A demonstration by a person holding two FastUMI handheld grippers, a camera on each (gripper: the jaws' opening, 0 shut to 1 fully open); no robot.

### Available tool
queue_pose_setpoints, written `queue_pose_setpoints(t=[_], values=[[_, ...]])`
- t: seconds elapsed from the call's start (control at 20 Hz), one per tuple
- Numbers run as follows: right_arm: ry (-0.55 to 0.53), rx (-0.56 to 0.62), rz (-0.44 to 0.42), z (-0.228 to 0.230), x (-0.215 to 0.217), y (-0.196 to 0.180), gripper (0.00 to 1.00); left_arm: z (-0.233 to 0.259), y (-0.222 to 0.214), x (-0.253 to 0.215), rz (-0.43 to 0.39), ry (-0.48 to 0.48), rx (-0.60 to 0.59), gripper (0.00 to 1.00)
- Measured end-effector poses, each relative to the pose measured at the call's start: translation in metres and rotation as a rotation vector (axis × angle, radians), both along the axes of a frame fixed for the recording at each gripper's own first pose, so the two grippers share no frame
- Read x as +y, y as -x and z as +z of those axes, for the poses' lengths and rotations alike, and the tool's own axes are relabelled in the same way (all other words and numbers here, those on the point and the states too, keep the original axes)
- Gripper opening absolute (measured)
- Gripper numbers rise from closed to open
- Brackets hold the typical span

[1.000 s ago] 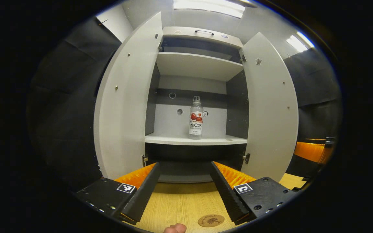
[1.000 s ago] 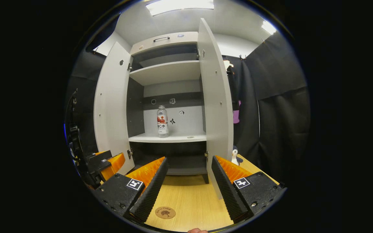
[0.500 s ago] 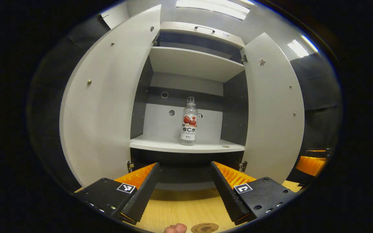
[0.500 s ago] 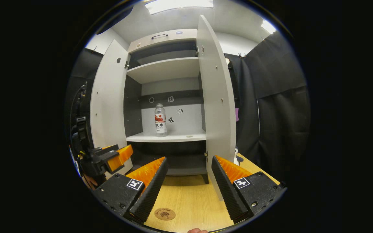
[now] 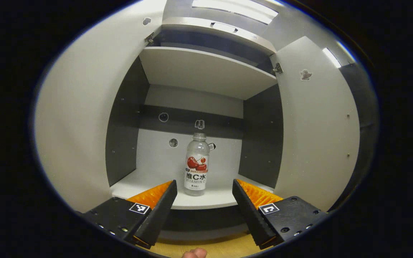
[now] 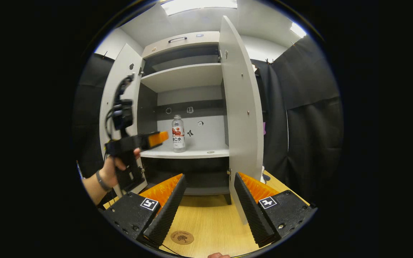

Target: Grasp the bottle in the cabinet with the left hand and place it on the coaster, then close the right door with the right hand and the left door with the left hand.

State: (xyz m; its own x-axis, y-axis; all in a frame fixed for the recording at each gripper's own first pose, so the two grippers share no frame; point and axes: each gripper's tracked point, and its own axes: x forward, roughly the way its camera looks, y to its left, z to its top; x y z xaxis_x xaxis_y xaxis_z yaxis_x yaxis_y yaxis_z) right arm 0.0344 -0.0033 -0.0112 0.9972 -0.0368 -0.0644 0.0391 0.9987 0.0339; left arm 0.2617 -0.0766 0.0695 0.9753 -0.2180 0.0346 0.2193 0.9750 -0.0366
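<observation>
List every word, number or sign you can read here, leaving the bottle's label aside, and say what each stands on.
Coaster: engraved writing around a tree emblem, too small to read.
Tags on the left gripper and the right gripper: black-and-white square patterns, no letters.
Stickers on the cabinet's back wall: small shapes, too small to read.
No readable text.
</observation>
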Motion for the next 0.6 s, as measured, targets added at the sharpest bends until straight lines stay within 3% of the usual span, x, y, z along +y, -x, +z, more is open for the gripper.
queue_pose_setpoints(t=[0.4,0.55,0.6], values=[[0.014,0.012,-0.035,0.004,-0.016,0.001,0.84,-0.009,-0.103,-0.009,0.06,-0.054,0.033,0.94],[0.009,0.008,-0.055,0.006,-0.024,0.002,0.84,-0.013,-0.127,-0.015,0.056,-0.019,0.052,0.94],[0.01,0.009,-0.063,0.005,-0.027,0.003,0.84,-0.015,-0.134,-0.015,0.064,-0.017,0.053,0.89]])
